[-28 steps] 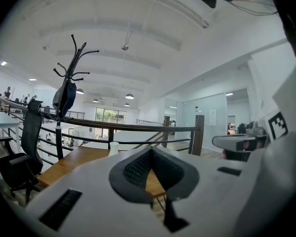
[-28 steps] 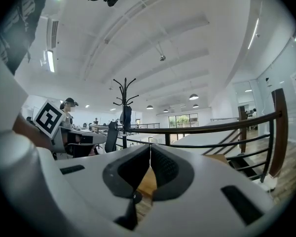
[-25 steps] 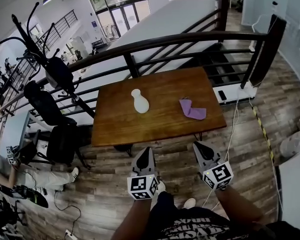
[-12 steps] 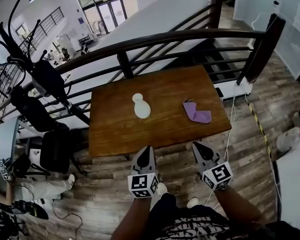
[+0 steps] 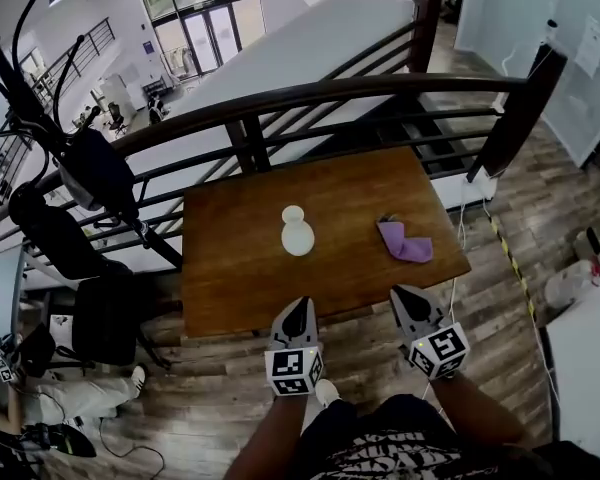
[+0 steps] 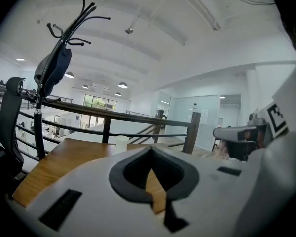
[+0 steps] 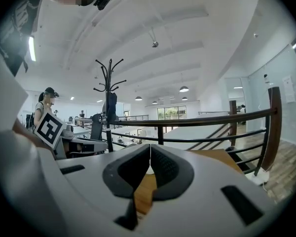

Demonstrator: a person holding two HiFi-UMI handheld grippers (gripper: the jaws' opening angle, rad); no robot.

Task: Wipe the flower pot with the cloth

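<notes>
A small white flower pot (image 5: pixel 297 233) stands upright near the middle of the wooden table (image 5: pixel 240 278). To its right on the table lies a crumpled purple cloth (image 5: pixel 404 243). Both grippers hang over the floor, just short of the table's near edge, and neither touches anything. My left gripper (image 5: pixel 298 305) points toward the pot and is shut with nothing in it. My right gripper (image 5: pixel 406 294) points toward the cloth, also shut and holding nothing. In the left gripper view the pot (image 6: pixel 121 142) shows beyond the shut gripper (image 6: pixel 150 150). The right gripper (image 7: pixel 150 146) hides the cloth in its own view.
A dark metal railing (image 5: pixel 310 93) runs along the table's far side, with stairs beyond it. A coat rack (image 5: pixel 40 78) and a black office chair (image 5: pixel 105 313) stand left of the table. Cables (image 5: pixel 458 268) and a white bin (image 5: pixel 570 286) are on the wooden floor at the right.
Both grippers have come closer to the table's near edge, and the table now sits lower and nearer in the head view. Both stay shut, and the pot and cloth lie as before.
</notes>
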